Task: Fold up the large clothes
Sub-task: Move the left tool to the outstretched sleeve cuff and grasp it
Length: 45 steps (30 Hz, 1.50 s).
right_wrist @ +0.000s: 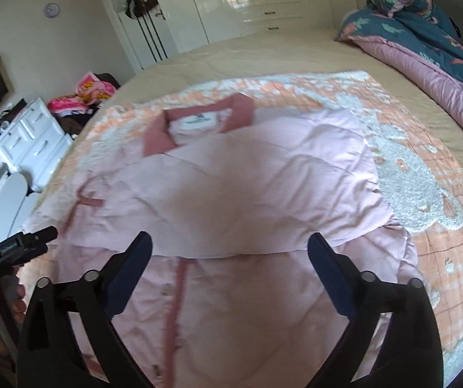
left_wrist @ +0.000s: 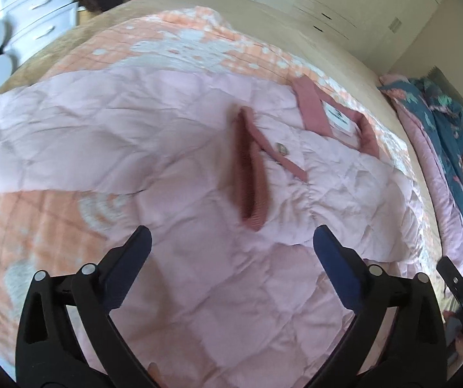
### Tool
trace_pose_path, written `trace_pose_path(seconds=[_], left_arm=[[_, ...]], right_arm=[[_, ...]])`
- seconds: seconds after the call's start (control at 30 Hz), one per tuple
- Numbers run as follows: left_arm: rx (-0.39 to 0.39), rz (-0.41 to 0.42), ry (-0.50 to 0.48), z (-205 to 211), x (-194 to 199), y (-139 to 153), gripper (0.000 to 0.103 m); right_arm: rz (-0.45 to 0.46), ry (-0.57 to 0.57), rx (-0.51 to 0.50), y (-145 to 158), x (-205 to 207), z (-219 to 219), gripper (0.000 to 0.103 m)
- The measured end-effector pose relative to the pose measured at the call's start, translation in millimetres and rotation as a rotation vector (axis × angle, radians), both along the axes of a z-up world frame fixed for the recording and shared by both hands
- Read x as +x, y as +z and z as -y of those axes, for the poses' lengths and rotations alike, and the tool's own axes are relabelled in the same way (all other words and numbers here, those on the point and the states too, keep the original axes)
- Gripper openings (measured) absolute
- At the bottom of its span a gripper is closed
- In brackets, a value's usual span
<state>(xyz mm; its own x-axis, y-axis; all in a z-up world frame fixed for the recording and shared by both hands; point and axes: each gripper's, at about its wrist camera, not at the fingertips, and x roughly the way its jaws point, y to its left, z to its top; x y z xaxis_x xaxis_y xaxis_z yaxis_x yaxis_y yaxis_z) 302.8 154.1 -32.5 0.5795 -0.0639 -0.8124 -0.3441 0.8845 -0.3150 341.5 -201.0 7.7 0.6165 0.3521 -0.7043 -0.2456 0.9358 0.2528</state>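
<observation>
The pink quilted jacket [right_wrist: 238, 174] lies flat on an orange-and-white patterned blanket [right_wrist: 425, 194] spread over the bed [right_wrist: 263, 55]. Its dusty-rose collar [right_wrist: 199, 119] faces the far side, white label visible. One sleeve is folded across the front, its ribbed cuff [left_wrist: 252, 174] lying on the chest panel. Left gripper [left_wrist: 231, 242]: jaws spread wide, nothing between them, above the jacket. Right gripper [right_wrist: 230, 245]: jaws spread wide, nothing gripped, above the folded edge. A teal floral duvet [right_wrist: 425, 22] lies at the bed's far right
</observation>
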Motion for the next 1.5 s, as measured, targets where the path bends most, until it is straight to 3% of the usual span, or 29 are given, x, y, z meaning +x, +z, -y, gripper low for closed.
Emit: trace_pose_path(seconds=[0.13, 0.8, 1.5], left_arm=[[-0.043, 0.002, 0.059, -22.4, -16.8, 3.1, 0.094], [-0.068, 0.047, 0.186, -100.0, -82.5, 15.0, 0.094], [-0.113, 0.048, 0.322, -174.7, -133.3, -3.4, 0.094]], right_arm=[[0.027, 0.032, 0.002, 16.0, -11.8, -18.1, 0.098], [0.098, 0.21, -0.011, 55.2, -58.6, -128.2, 0.098], [0.1, 0.39, -0.055, 50.5, -86.1, -235.8, 0.098]])
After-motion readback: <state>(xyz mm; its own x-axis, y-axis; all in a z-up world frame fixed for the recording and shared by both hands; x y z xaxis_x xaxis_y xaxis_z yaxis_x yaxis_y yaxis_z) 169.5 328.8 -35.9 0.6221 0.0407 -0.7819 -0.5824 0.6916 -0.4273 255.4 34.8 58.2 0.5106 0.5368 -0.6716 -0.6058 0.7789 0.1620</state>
